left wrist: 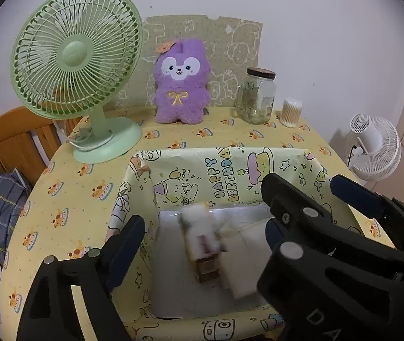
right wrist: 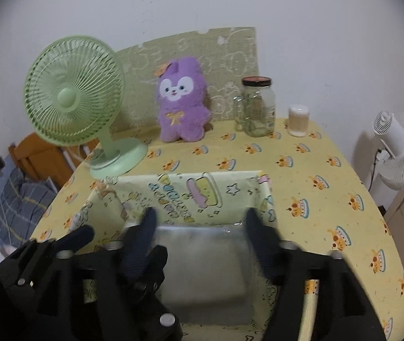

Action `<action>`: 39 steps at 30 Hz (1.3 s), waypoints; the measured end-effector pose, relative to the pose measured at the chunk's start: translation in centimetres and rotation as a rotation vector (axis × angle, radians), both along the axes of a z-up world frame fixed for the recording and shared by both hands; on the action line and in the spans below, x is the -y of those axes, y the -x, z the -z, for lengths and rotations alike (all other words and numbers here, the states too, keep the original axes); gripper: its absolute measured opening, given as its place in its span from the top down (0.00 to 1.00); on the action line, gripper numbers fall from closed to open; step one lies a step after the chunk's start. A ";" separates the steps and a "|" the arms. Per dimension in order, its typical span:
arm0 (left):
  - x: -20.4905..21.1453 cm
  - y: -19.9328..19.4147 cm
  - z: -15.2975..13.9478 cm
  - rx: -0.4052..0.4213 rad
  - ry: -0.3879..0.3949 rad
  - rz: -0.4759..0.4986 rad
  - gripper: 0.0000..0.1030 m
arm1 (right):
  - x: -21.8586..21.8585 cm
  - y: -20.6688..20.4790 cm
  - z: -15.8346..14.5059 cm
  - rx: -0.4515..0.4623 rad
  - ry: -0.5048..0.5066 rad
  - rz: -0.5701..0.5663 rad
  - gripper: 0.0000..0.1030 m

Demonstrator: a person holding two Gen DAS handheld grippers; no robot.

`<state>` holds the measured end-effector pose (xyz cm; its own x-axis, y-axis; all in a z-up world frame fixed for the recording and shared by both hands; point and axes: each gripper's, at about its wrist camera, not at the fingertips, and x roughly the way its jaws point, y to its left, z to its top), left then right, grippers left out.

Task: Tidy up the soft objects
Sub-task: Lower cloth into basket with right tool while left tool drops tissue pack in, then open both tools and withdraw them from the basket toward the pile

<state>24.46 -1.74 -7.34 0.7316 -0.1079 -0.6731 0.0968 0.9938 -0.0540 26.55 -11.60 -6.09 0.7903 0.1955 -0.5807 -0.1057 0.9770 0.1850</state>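
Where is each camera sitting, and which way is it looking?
Left wrist: sits on the left gripper, looking down into the yellow box; the right gripper's open fingers cross its right side.
Right wrist: sits on the right gripper, over the same box; the left gripper shows at left.
Both share the purple plush, green fan, jar.

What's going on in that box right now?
Both tools open, left tool, right tool, over the box. Blurred soft toy inside. Nothing in the way.
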 end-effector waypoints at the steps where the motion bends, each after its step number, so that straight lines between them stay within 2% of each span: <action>1: 0.0 0.0 0.0 -0.001 0.001 0.001 0.12 | 0.0 0.0 -0.1 -0.001 0.004 0.000 0.24; 4: 0.0 0.1 -0.2 0.000 0.000 -0.003 0.07 | 0.0 0.1 -0.3 -0.007 0.017 0.003 0.22; 7: 0.1 0.7 -0.8 0.030 -0.019 -0.023 0.00 | 0.2 0.4 -0.6 -0.002 0.020 0.004 0.16; 10: 0.1 1.0 -1.3 0.037 -0.014 -0.016 0.00 | 0.2 0.8 -1.0 0.012 0.026 0.005 0.12; 14: 0.2 1.4 -1.9 0.047 -0.020 -0.016 0.00 | 0.3 1.2 -1.5 0.018 0.029 0.007 0.11; 22: 0.4 3.0 -3.6 0.072 -0.024 -0.017 0.01 | 0.7 2.8 -3.3 0.042 0.030 0.003 0.10; 29: 0.4 5.0 -5.5 0.117 -0.029 -0.014 0.01 | 0.9 5.0 -5.5 0.101 0.044 0.019 0.10; 39: 0.5 7.7 -7.4 0.164 -0.041 -0.024 0.03 | 1.1 7.8 -7.4 0.120 0.053 0.019 0.10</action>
<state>16.81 -2.24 0.08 0.8341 -0.0638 -0.5480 0.0770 0.9970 0.0011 18.75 -12.75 1.28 0.8579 0.1515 -0.4911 -0.1054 0.9871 0.1203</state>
